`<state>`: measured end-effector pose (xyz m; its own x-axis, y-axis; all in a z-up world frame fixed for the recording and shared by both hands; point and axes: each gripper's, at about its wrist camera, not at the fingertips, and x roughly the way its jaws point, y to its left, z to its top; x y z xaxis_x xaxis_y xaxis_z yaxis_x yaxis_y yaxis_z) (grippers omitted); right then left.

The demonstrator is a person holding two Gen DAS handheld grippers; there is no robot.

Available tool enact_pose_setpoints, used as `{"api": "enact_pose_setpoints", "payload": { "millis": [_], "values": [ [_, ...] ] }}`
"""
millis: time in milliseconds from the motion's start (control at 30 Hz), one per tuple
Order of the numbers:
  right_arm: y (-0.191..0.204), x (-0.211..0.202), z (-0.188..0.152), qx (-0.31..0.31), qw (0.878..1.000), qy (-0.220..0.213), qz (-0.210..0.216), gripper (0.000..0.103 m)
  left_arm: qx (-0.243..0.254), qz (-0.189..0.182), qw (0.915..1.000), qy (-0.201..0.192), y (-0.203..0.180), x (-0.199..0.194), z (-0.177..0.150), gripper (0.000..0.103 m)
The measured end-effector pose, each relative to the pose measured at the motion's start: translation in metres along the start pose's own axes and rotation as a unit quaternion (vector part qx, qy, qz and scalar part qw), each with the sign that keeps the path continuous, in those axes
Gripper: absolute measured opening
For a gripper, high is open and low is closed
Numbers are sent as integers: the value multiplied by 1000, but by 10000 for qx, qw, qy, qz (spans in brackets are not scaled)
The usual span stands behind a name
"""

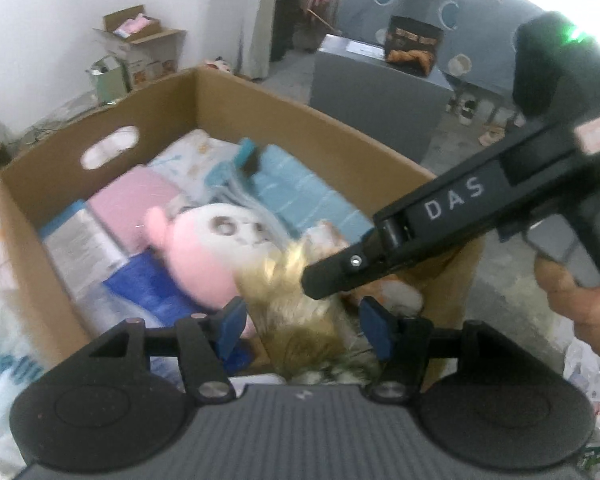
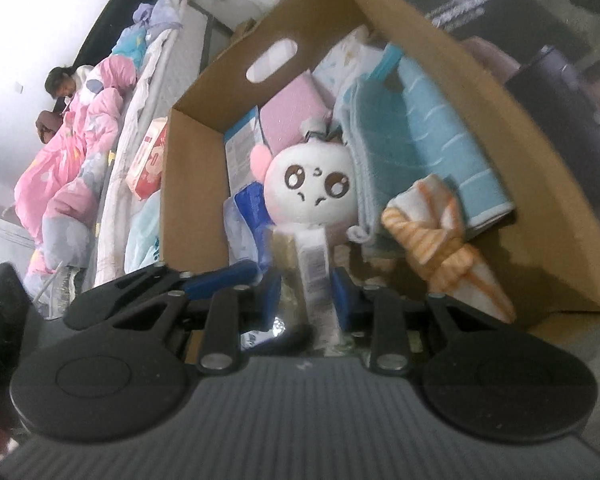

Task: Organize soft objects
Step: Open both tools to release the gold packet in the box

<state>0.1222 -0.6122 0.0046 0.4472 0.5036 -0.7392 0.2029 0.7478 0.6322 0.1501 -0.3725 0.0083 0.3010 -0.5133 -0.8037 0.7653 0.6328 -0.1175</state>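
An open cardboard box holds a pink plush with a white face, folded blue towels, a pink pack and an orange-striped cloth. A golden furry toy hangs over the box's near wall. My left gripper has its blue pads against the toy's two sides. My right gripper reaches in from the right and is shut narrowly on the toy's white label. One blue finger of the left gripper shows beside it.
A bed with a pink quilt runs along the box's left, a person lying at its far end. A red-and-white pack lies on the bed's edge. A grey cabinet stands behind the box, a small carton by the wall.
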Motion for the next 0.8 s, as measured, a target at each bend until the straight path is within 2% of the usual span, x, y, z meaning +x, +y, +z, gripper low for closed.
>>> {"api": "enact_pose_setpoints", "payload": {
  "millis": [233, 600, 667, 800],
  "values": [
    [3, 27, 3, 51, 9996, 275, -66, 28, -84, 254, 9992, -294, 23, -38, -10, 66],
    [18, 46, 5, -143, 9989, 383, -213, 28, -668, 356, 9933, -874, 58, -93, -32, 68],
    [24, 52, 4, -273, 9983, 392, -334, 28, -749, 419, 9920, -922, 63, -101, -39, 69],
    [39, 62, -1, -675, 9928, 304, -941, 27, -944, 472, 9894, -1002, 73, -114, -53, 71]
  ]
}}
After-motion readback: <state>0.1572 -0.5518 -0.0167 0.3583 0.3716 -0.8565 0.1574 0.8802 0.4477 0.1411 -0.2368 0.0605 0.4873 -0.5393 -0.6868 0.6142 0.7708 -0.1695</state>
